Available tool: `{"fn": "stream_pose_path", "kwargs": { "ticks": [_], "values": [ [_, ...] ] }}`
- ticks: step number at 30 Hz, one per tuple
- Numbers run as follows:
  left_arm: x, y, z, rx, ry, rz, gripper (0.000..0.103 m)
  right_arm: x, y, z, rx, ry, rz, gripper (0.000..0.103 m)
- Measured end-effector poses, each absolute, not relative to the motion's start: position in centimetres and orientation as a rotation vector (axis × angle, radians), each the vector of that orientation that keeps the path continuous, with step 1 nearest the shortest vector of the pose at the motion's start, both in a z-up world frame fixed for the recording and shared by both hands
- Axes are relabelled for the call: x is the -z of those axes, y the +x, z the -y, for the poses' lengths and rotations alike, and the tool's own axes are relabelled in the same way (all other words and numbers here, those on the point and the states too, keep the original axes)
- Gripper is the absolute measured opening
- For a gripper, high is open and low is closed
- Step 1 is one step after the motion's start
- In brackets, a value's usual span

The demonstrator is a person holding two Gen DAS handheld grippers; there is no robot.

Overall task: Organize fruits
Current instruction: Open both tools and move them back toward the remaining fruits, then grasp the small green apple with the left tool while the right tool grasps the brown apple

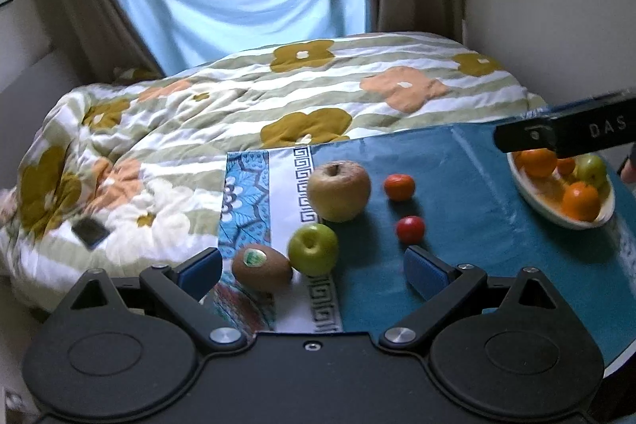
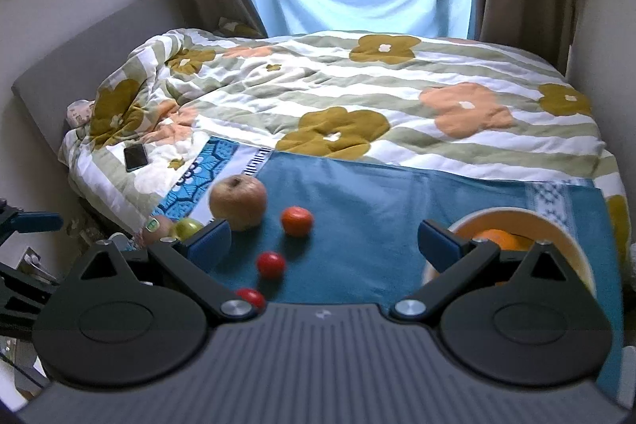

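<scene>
Both tongs stand wide apart and hold nothing. The left tongs (image 1: 312, 271) hover low over the teal cloth (image 1: 457, 193) on the desk, a kiwi (image 1: 261, 267) and a green apple (image 1: 313, 249) between their tips — the two fruits touching. Beyond lie a large brownish apple (image 1: 338, 190), a tangerine (image 1: 399, 186) and a small red fruit (image 1: 410, 229). The right tongs (image 2: 324, 241) hang just beside the bowl (image 2: 572, 249) holding oranges.

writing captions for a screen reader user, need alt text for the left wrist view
An open left gripper hovers over a teal cloth spread on a bed, with a kiwi and a green apple touching just ahead of it. Beyond lie a tan apple, a tangerine and a small red fruit; a bowl of fruit sits at right.
</scene>
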State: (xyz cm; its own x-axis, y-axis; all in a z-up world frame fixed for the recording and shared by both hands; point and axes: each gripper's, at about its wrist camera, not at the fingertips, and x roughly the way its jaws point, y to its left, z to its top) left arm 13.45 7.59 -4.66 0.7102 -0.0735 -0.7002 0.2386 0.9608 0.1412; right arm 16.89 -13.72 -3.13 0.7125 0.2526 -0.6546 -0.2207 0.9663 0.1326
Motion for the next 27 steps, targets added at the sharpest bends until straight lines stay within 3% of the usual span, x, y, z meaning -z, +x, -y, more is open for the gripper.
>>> {"fn": "stream_pose_path", "kwargs": {
  "ticks": [7, 27],
  "values": [
    [7.2, 17.5, -9.7, 0.294, 0.298, -0.785, 0.097, 5.0, 19.6, 9.2, -0.242, 0.047, -0.760, 0.103],
    [14.7, 23.9, -9.3, 0.545, 0.385, -0.902, 0.063, 11.1, 26.4, 3.6, -0.234, 0.054, -0.805, 0.103]
  ]
}}
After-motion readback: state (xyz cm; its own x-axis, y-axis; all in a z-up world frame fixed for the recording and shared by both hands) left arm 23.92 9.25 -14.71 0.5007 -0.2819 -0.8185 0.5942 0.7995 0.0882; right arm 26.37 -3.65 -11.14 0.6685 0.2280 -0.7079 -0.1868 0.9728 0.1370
